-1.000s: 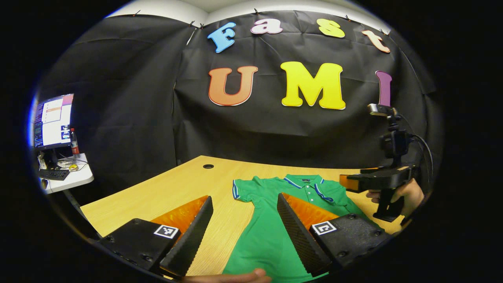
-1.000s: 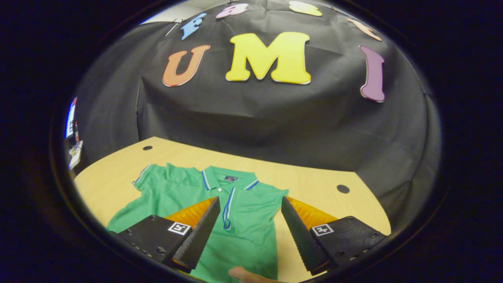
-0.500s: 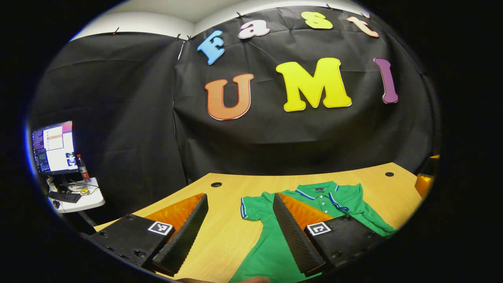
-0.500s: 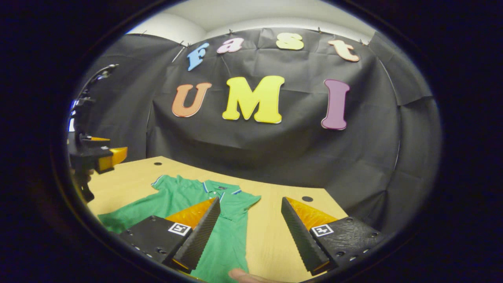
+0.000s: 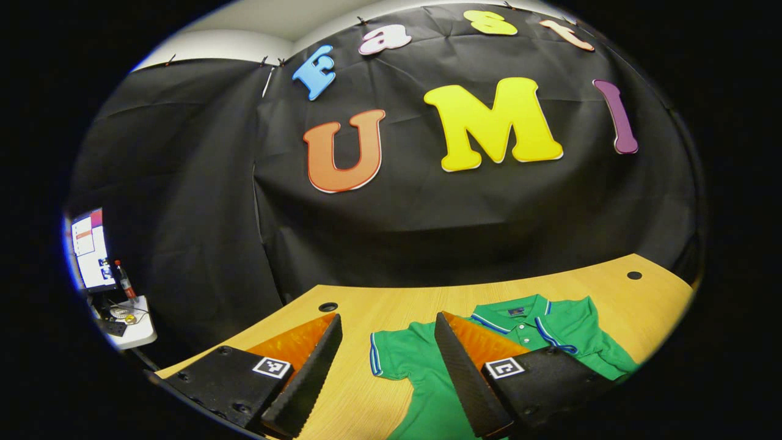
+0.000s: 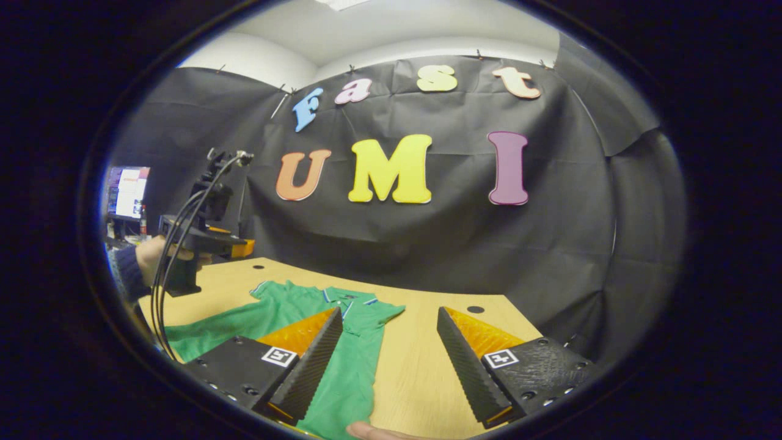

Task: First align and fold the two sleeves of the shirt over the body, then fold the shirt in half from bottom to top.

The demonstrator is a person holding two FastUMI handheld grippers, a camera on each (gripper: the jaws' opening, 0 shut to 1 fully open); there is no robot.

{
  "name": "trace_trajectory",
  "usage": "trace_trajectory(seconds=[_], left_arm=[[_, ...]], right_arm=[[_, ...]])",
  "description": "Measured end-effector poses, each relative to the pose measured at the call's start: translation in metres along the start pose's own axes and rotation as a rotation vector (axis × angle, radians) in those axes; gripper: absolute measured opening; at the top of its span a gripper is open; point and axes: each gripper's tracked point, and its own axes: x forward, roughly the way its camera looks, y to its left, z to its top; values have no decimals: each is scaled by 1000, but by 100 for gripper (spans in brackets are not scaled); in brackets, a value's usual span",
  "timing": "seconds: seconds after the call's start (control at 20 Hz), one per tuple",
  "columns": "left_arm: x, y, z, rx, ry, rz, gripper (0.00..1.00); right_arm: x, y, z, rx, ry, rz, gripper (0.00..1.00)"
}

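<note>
Left gripper view: we see our left tongs (image 5: 385,373) spread wide above the wooden table (image 5: 611,293), holding nothing. The green shirt (image 5: 537,336) lies flat on the table beyond them, collar toward the black cloth wall, and one sleeve (image 5: 397,354) with a striped cuff shows in the gap between the fingers. The right-hand finger (image 5: 464,379) covers part of the shirt's body. Far off to the left stand a monitor (image 5: 88,247) and a bottle (image 5: 124,281) by a small white desk (image 5: 131,321).

Right gripper view: our right tongs (image 6: 388,366) are also spread wide and empty, above the table (image 6: 415,366). The shirt (image 6: 293,305) lies to the left, its nearer side running under the left-hand finger (image 6: 311,363), and bare wood shows between the two fingers. Farther off at the left we see a hand (image 6: 153,256) with a dark sleeve (image 6: 125,272) holding the left tongs (image 6: 235,247) above the table's far left side, cables (image 6: 174,244) hanging from them; whether they are spread we cannot tell from here. A fingertip (image 6: 372,431) shows at the bottom edge.
</note>
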Motion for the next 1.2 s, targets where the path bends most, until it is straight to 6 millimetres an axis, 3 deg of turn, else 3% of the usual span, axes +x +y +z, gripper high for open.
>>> trace_trajectory(seconds=[0.15, 0.45, 0.5, 0.65, 0.75, 0.9, 1.1, 1.2], left_arm=[[39, 14, -36, -82, 99, 23, 100], [92, 12, -85, -181, 251, 4, 100], [98, 11, -90, -182, 271, 4, 100], [109, 7, -114, -131, 359, -6, 100], [112, 10, -132, -108, 421, 2, 100], [110, -3, -154, -173, 503, -57, 100], [111, -5, -155, -174, 506, -59, 75], [113, -9, -154, -229, 483, -54, 43]], right_arm=[[-3, 0, 6, 6, -33, 16, 96], [-6, 7, 1, 44, -30, 51, 97], [-7, 5, 1, 34, -32, 49, 94], [-11, 7, 5, 18, -52, 49, 95], [-11, 10, 4, 28, -54, 64, 95], [-11, 4, 5, 19, -59, 57, 96], [-10, 6, 2, 61, -55, 66, 95], [-10, 3, 3, 76, -52, 62, 95]])
